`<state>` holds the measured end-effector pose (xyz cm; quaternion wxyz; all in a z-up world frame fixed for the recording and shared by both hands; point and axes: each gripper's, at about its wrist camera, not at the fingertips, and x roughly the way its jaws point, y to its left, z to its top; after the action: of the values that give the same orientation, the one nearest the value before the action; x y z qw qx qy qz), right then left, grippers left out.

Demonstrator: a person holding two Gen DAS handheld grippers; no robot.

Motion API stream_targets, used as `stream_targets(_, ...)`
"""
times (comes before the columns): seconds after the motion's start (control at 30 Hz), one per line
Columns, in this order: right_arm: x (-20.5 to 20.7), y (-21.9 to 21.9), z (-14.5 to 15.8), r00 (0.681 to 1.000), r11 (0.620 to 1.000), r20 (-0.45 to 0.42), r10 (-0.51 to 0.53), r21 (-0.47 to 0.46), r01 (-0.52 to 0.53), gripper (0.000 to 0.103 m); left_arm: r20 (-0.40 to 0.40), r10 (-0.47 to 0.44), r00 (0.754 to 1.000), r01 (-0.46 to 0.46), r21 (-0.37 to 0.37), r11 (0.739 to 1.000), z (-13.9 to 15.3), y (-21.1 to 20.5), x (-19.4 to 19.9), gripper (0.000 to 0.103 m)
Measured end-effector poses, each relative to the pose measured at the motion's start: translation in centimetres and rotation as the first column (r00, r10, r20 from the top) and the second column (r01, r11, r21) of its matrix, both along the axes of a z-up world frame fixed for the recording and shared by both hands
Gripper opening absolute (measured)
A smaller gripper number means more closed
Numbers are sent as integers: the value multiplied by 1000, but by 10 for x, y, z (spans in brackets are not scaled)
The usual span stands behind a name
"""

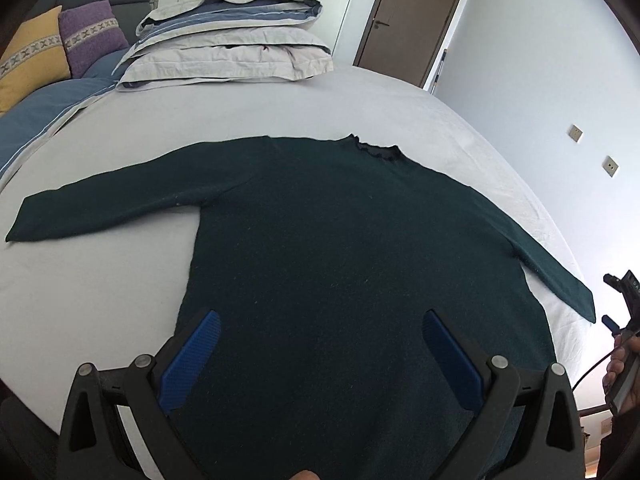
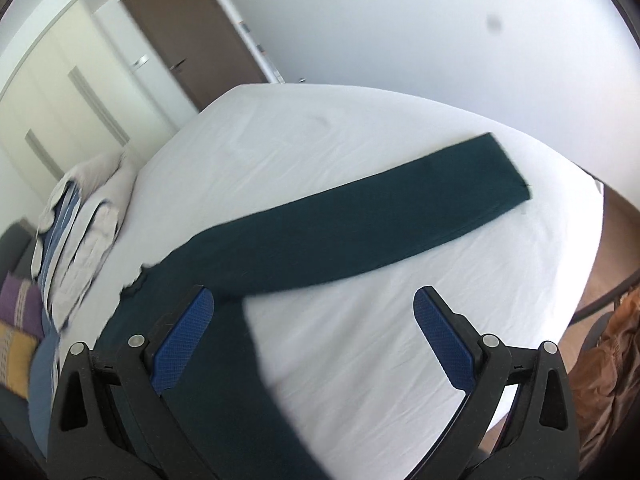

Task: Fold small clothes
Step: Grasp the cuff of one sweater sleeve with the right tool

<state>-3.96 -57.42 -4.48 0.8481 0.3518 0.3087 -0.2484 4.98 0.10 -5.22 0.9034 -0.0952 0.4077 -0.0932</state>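
Sweater (image 1: 340, 240) whole from left; sleeve (image 2: 380, 216) from right.

Sweater (image 1: 360, 240): dark green knit cloth, matt, slightly fuzzy with pale lint specks. Bed sheet (image 2: 320, 152): white woven cloth, matt, finely creased. Left tongs (image 1: 320, 344) and right tongs (image 2: 314, 320): matt black plastic frames, blue pads (image 1: 192, 356) with a fine ribbed texture, dull metal pins. Folded bedding (image 1: 228, 52): grey and blue cloth, rumpled. Door (image 1: 408, 20): smooth brown, wood-look finish.
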Motion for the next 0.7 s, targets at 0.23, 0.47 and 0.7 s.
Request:
stream_targets(0.23, -29, -124, -75, 980, 956, 7, -199, 220, 193, 58, -64, -14, 998, 16, 37, 999, -7, -22, 26, 103)
stream_targets(0.47, 2, -158, -86, 983, 963, 52, -175, 215, 160, 30, -73, -34, 997, 31, -38, 999, -17, -26, 44, 103)
stream_targets(0.7, 56, -148, -57, 994, 991, 46, -97, 101, 92, 7, -101, -77, 992, 60, -158, 986, -24, -23, 59, 98)
